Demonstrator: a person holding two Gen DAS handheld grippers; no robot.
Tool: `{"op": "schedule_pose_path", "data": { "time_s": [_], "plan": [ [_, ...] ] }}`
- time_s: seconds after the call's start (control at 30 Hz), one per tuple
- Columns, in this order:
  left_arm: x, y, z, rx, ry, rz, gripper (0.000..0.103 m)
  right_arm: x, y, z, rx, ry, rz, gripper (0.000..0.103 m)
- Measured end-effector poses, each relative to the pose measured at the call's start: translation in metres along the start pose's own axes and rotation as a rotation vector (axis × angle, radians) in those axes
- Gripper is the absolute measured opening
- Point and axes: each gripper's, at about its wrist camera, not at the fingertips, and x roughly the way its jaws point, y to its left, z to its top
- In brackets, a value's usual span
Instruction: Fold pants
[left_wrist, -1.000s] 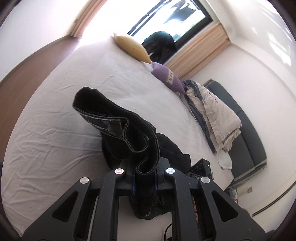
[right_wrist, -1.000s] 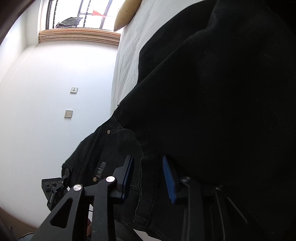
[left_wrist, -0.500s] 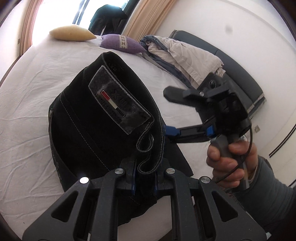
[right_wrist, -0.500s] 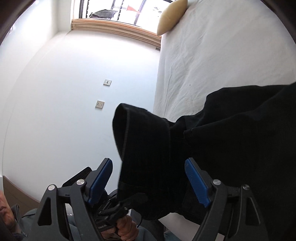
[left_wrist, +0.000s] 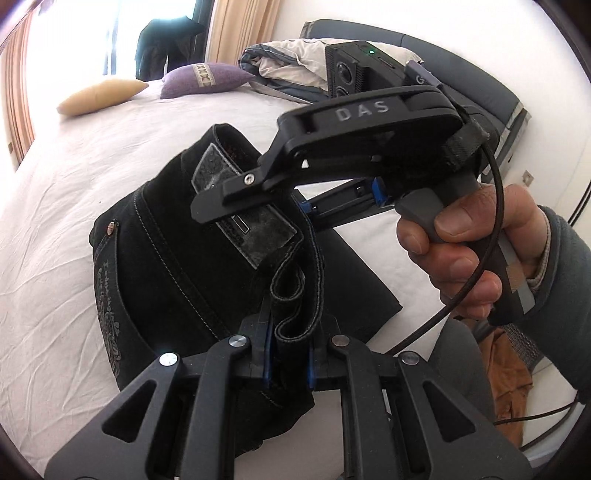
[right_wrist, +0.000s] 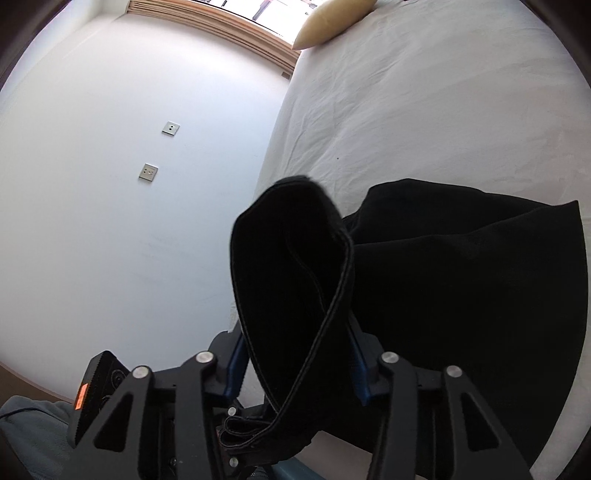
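The left tool (left_wrist: 289, 363) is clamped on the pants' (left_wrist: 177, 266) waistband; the right tool (right_wrist: 295, 363) grips another fold of them above the bed (left_wrist: 74, 177).

Right tool (left_wrist: 295, 206) tips hidden behind pants (left_wrist: 177, 266), waistband patch (left_wrist: 243, 210) partly covered, its lettering too small to read.

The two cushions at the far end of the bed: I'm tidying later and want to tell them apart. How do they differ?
The yellow cushion is plain and pale, while the purple cushion carries a patterned band across its middle. The yellow one tapers to pointed ends; the purple one looks squarer. The yellow one lies nearer the window, the purple one nearer the heap of bedding. Both rest on the white sheet, beyond the black pants.
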Motion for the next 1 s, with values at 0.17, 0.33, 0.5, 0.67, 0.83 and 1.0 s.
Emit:
{"op": "schedule_pose_path", "data": {
  "time_s": [0.17,0.33,0.5,0.67,0.83,1.0],
  "plan": [
    [0.015,-0.011,0.004,0.032,0.016,-0.018,0.011,-0.015,-0.014,-0.005,0.001,-0.019,-0.060,0.018],
    [0.035,-0.035,0.018,0.056,0.032,-0.038,0.011,-0.033,-0.027,-0.005,-0.001,-0.044,-0.088,0.017],
    [0.070,-0.057,0.031,0.073,0.069,-0.039,0.011,-0.035,-0.053,0.002,0.022,-0.051,-0.104,0.016],
    [0.109,-0.071,0.028,0.076,0.123,-0.029,0.011,-0.031,-0.088,0.004,0.063,-0.033,-0.123,0.016],
    [0.144,-0.080,0.020,0.090,0.152,-0.008,0.013,-0.024,-0.117,0.005,0.107,-0.019,-0.112,0.017],
    [0.158,-0.081,0.010,0.048,0.161,-0.059,0.028,-0.010,-0.126,0.009,0.132,-0.005,-0.078,0.018]
  ]
}}
